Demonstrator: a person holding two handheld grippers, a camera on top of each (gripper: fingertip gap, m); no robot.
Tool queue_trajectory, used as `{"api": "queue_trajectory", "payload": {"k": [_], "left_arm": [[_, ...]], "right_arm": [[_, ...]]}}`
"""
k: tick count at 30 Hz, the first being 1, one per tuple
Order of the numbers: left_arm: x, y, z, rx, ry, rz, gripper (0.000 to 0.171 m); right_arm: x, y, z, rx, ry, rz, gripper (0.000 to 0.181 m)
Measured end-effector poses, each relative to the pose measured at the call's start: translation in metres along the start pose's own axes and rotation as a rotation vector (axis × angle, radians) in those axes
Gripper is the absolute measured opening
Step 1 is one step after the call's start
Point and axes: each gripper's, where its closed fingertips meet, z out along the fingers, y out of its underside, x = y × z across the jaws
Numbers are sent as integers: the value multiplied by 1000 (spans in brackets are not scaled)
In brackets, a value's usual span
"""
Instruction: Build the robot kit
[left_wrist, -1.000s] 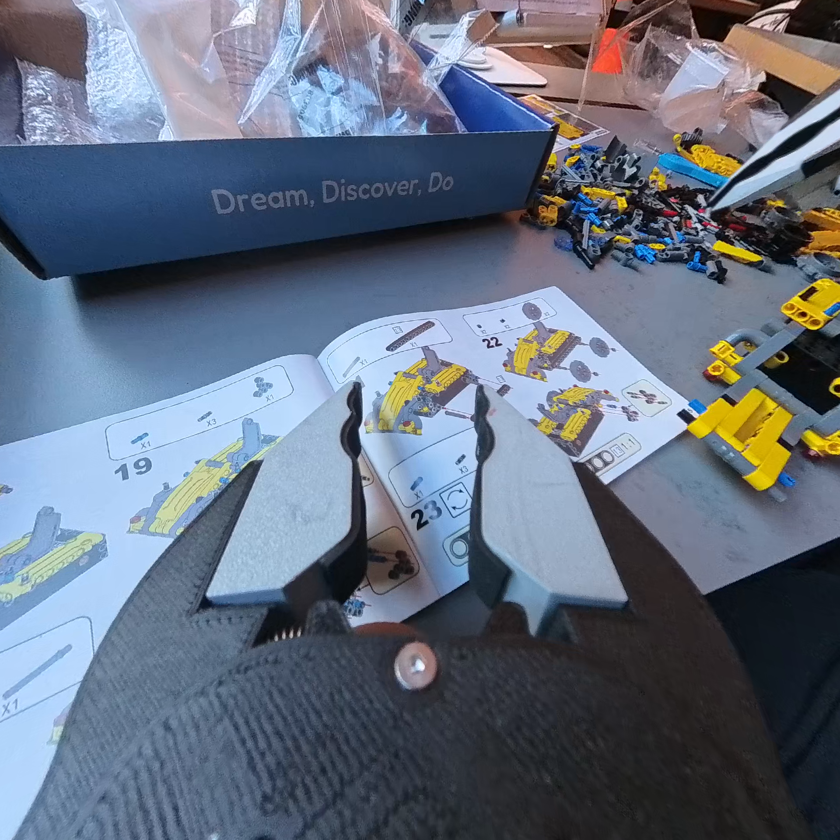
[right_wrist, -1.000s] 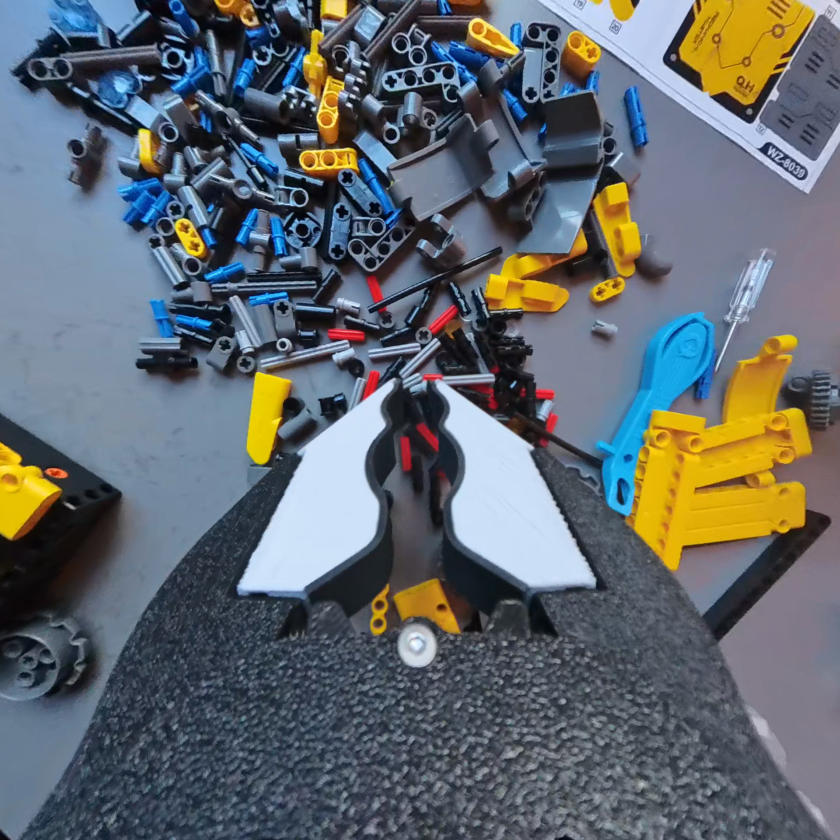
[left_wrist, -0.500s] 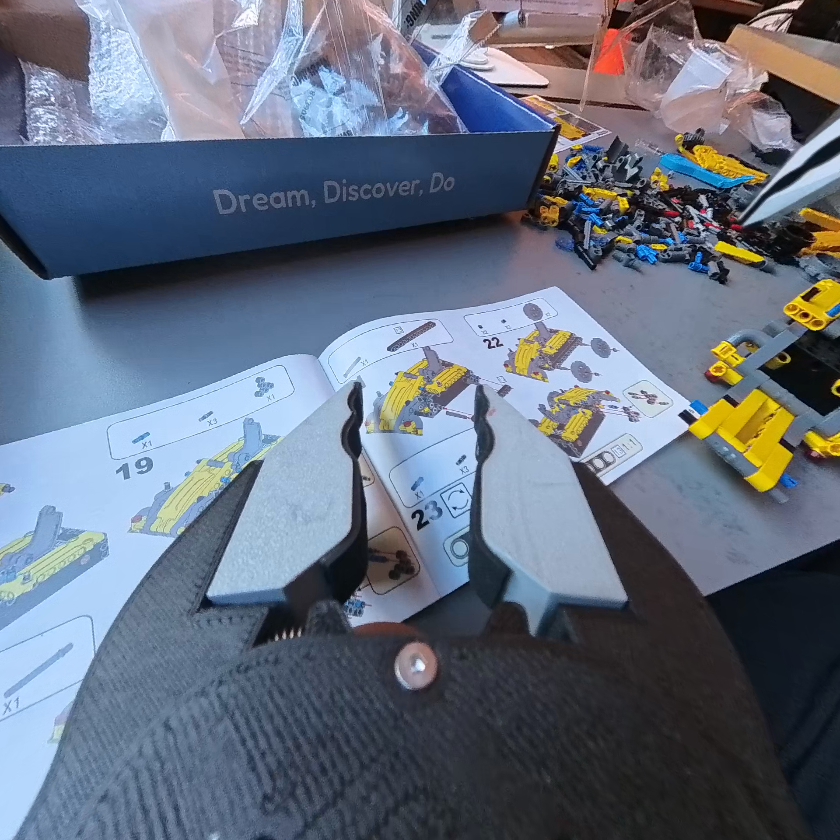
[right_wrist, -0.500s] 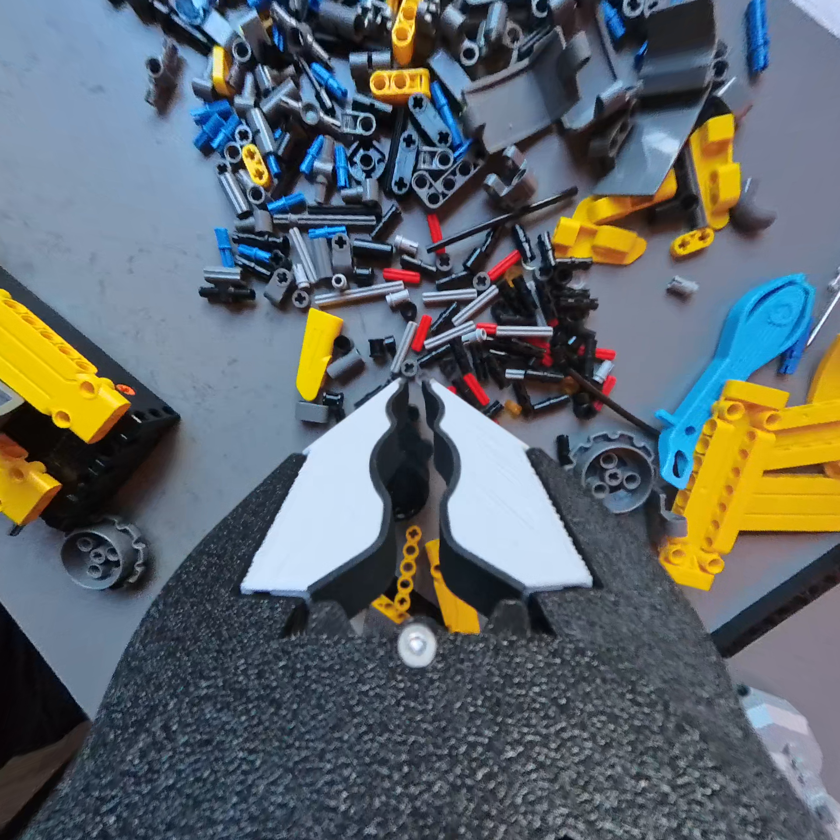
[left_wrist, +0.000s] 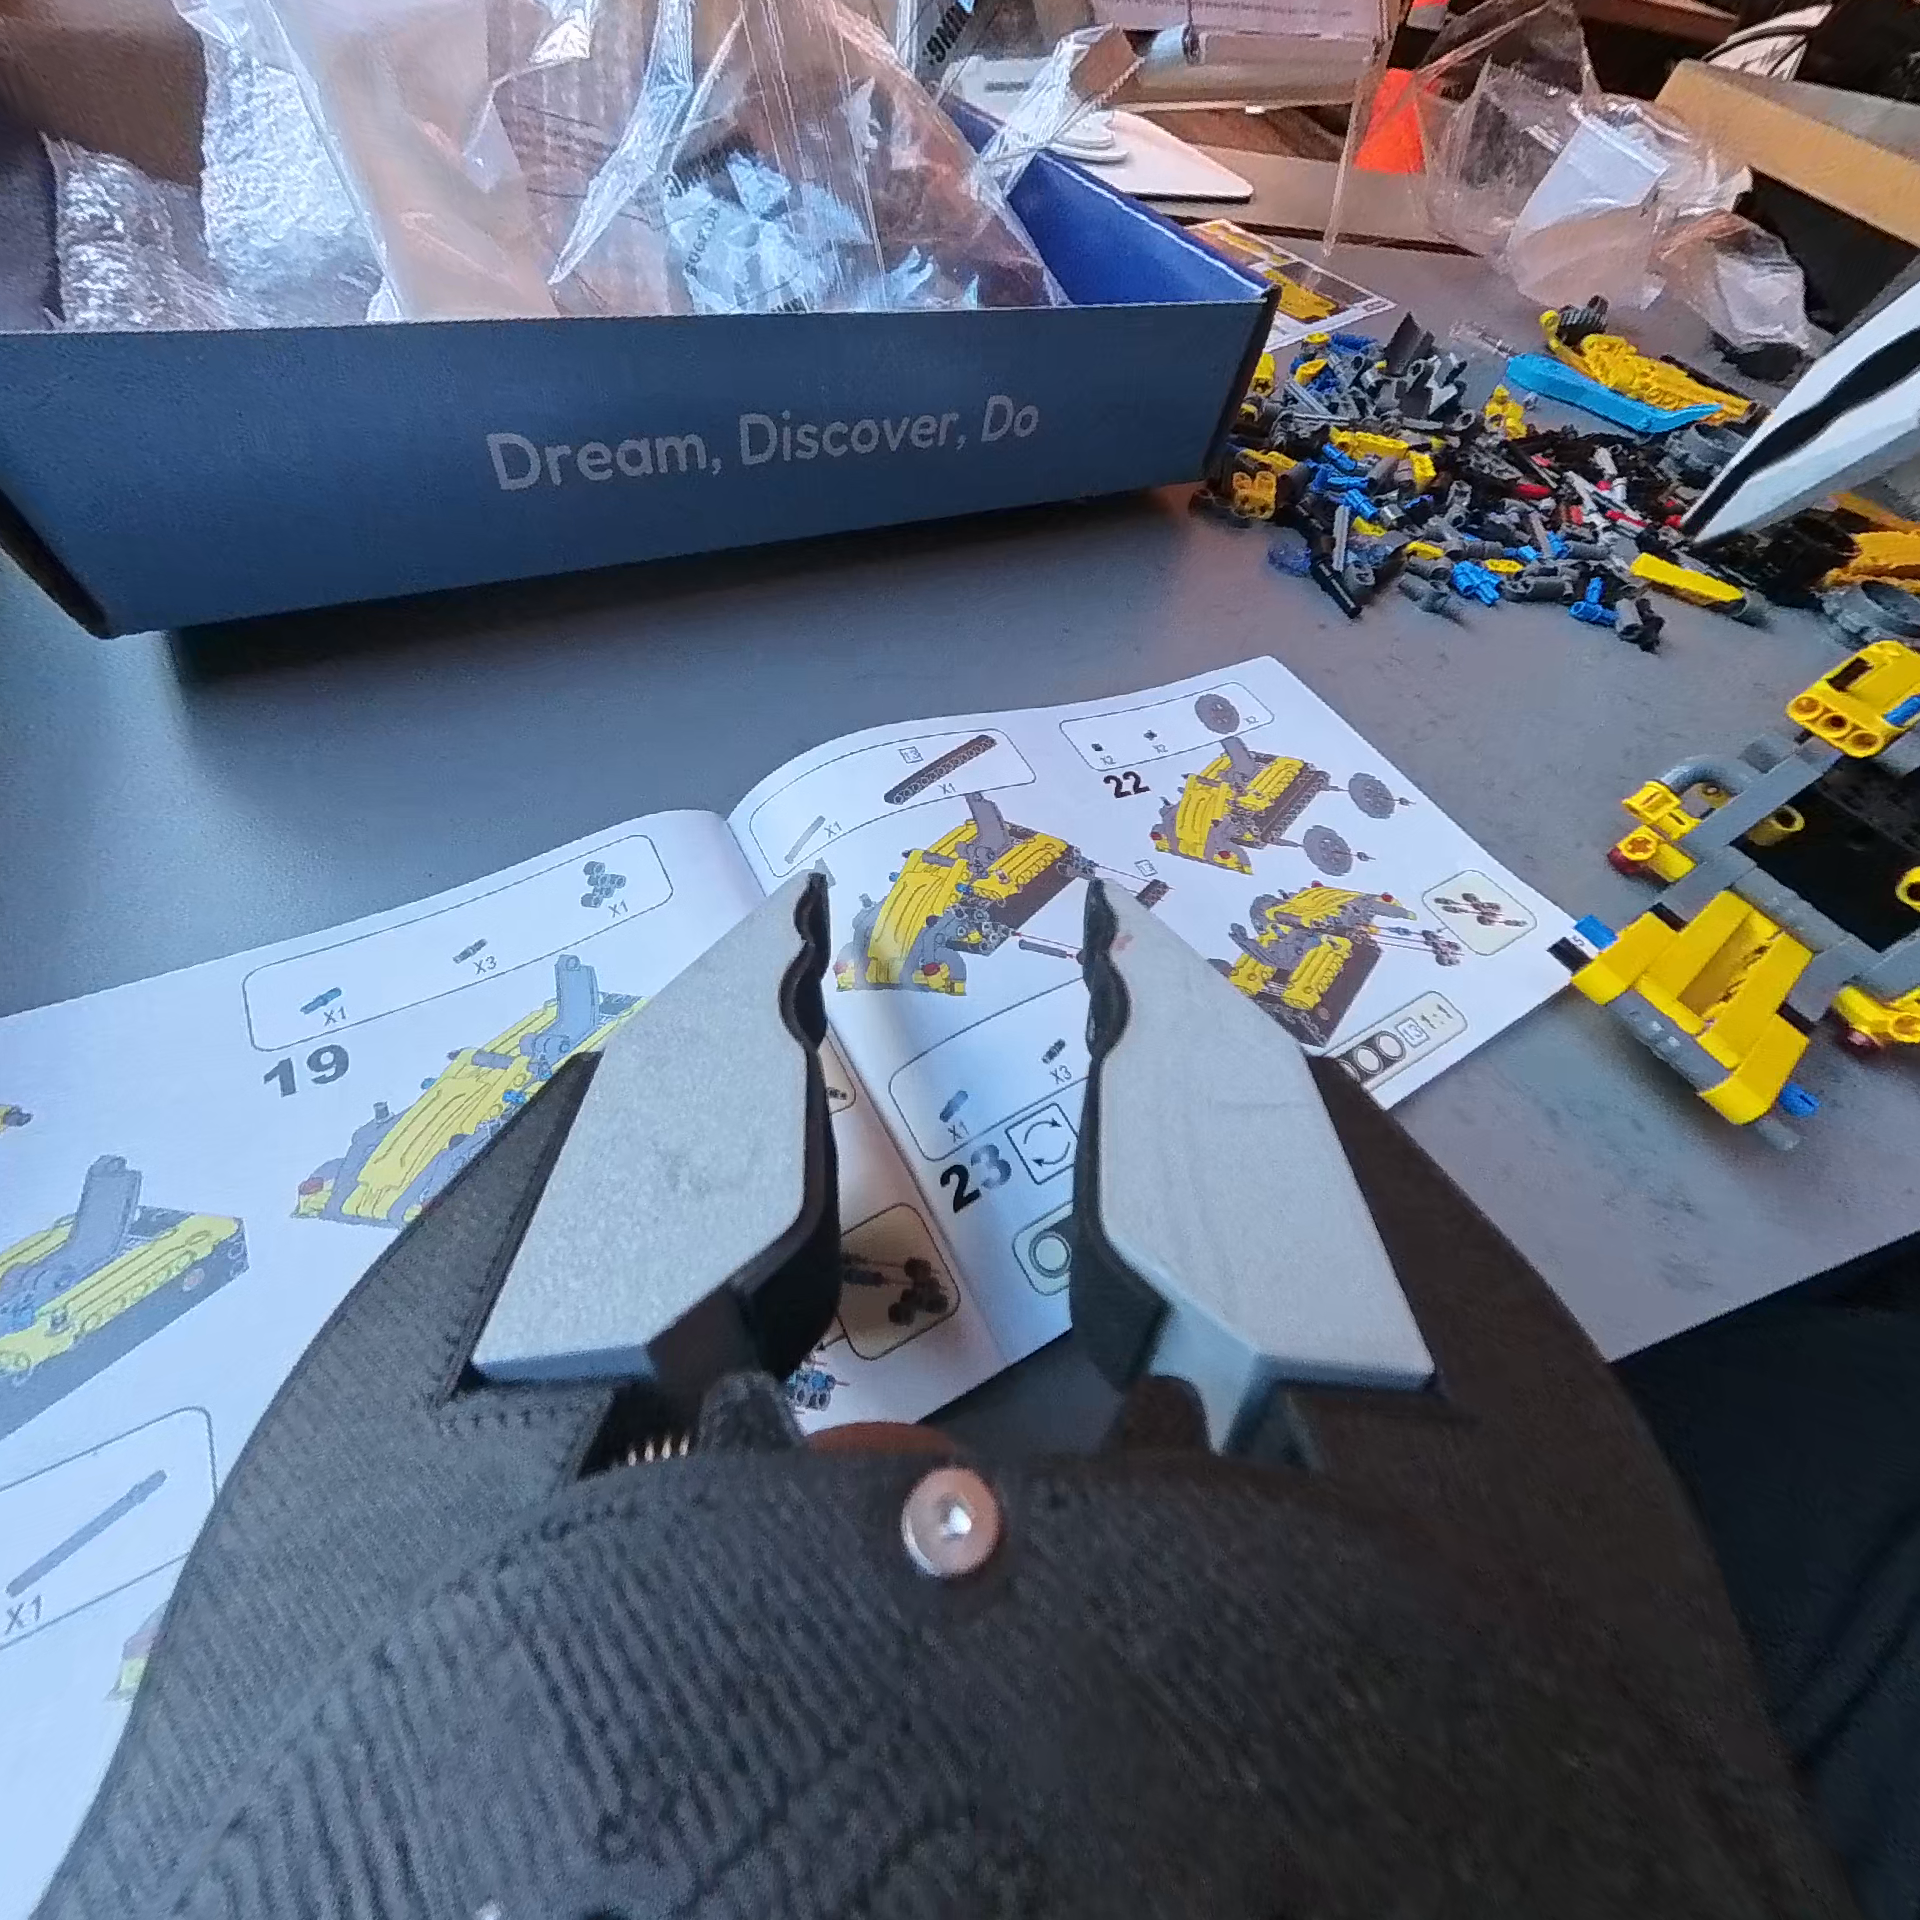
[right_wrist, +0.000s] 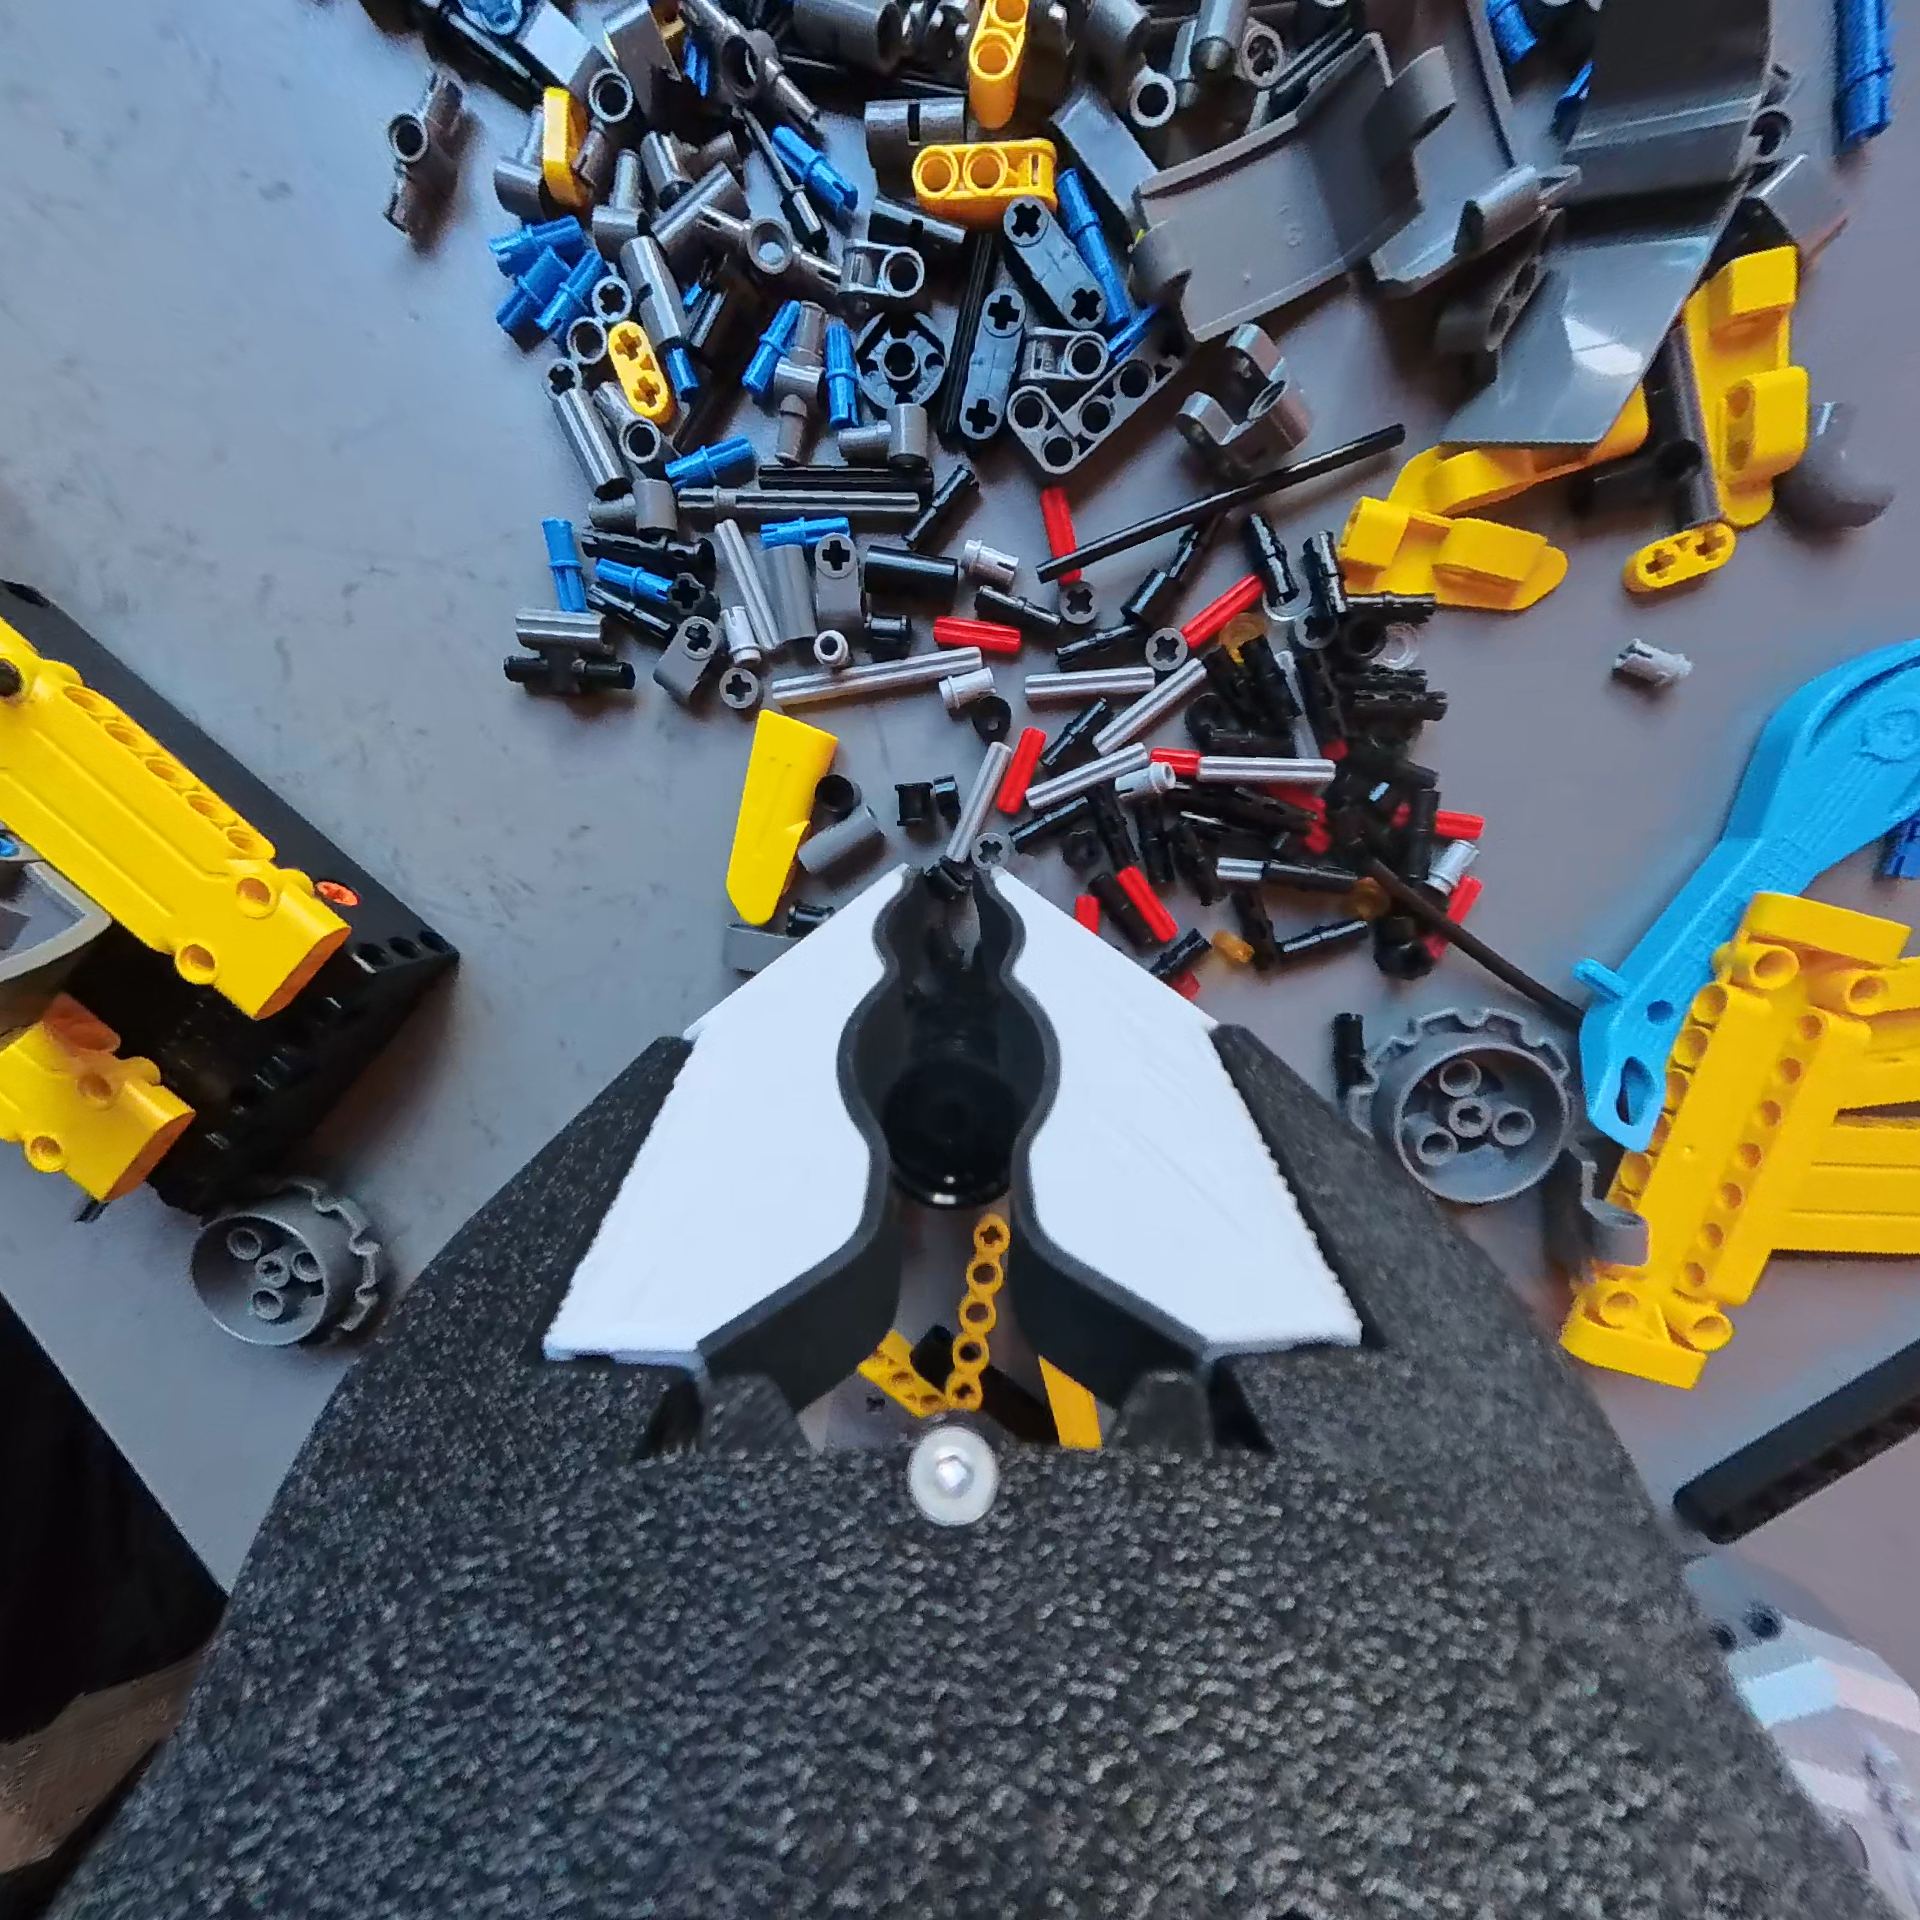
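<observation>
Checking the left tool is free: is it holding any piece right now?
No: the left gripper has its fingers spread apart over the open instruction booklet, with nothing between them.

light: warm, bright, from far right | glare: bags (left_wrist: 727, 156) shine | shadow: dark under box (left_wrist: 623, 457), soft beside parts (right_wrist: 1039, 623) | focus: sharp centre, slight blur at rims | distortion: strong wide-angle bending at edges
</observation>
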Motion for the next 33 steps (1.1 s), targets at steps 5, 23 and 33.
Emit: {"api": "queue_trajectory", "payload": {"k": [5, 23, 33], "left_arm": [[0, 0, 0, 0, -1, 2, 46], [0, -1, -1, 6, 12, -9, 46], [0, -1, -1, 7, 12, -11, 46]], "right_arm": [[-1, -1, 0, 3, -3, -4, 8], [-1, -3, 2, 11, -7, 4, 7], [3, -4, -3, 44, 13, 21, 8]]}}
